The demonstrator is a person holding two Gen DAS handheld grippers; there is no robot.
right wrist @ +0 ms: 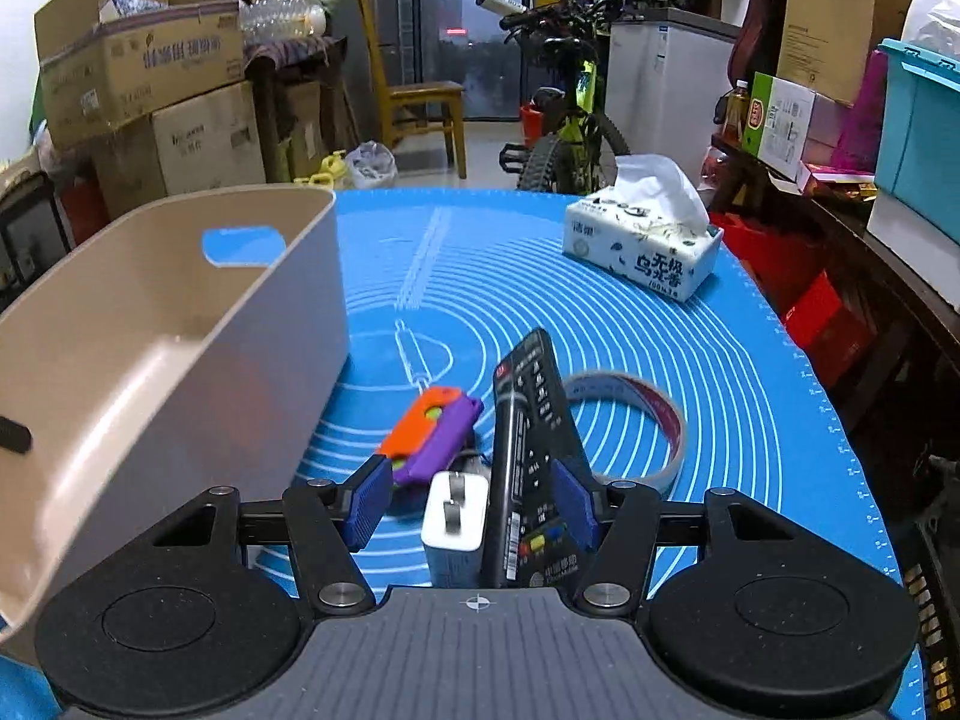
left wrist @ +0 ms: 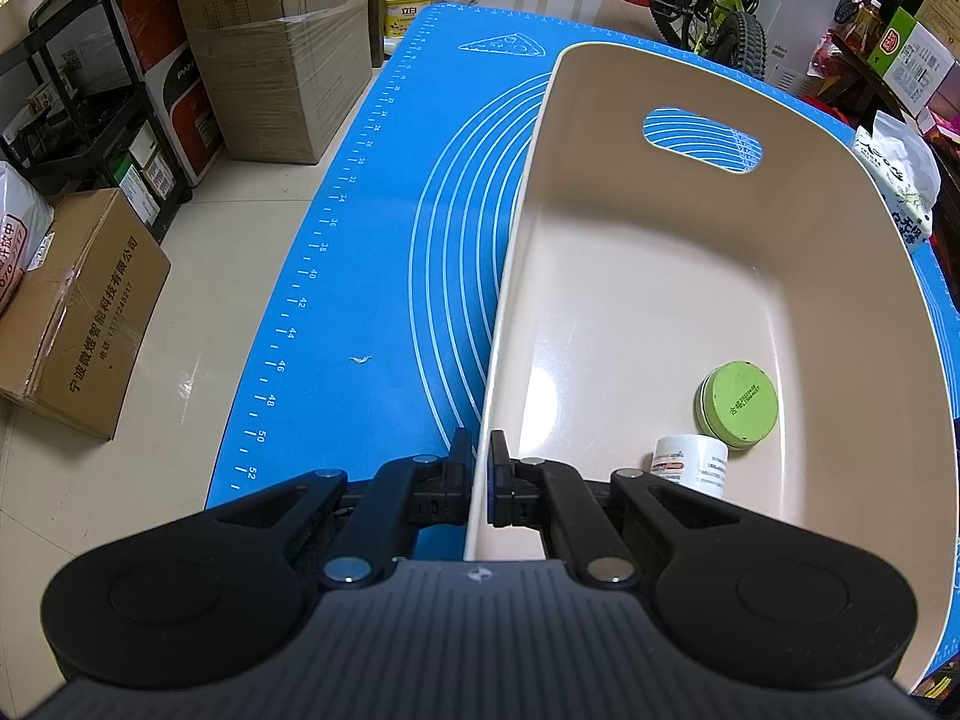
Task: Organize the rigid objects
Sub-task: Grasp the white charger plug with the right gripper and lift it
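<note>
My left gripper is shut on the left wall of a beige bin, one finger outside and one inside. In the bin lie a green round tin and a small white jar. My right gripper stands open just above the blue mat. Between its fingers are a white charger plug and a black remote tilted on its edge. The left pad is clear of the plug. The right pad sits close against the remote. An orange and purple toy lies just ahead.
A tape roll lies behind the remote and a tissue pack sits at the far right of the mat. The beige bin stands close on the left of my right gripper. Boxes, a bicycle and a chair surround the table.
</note>
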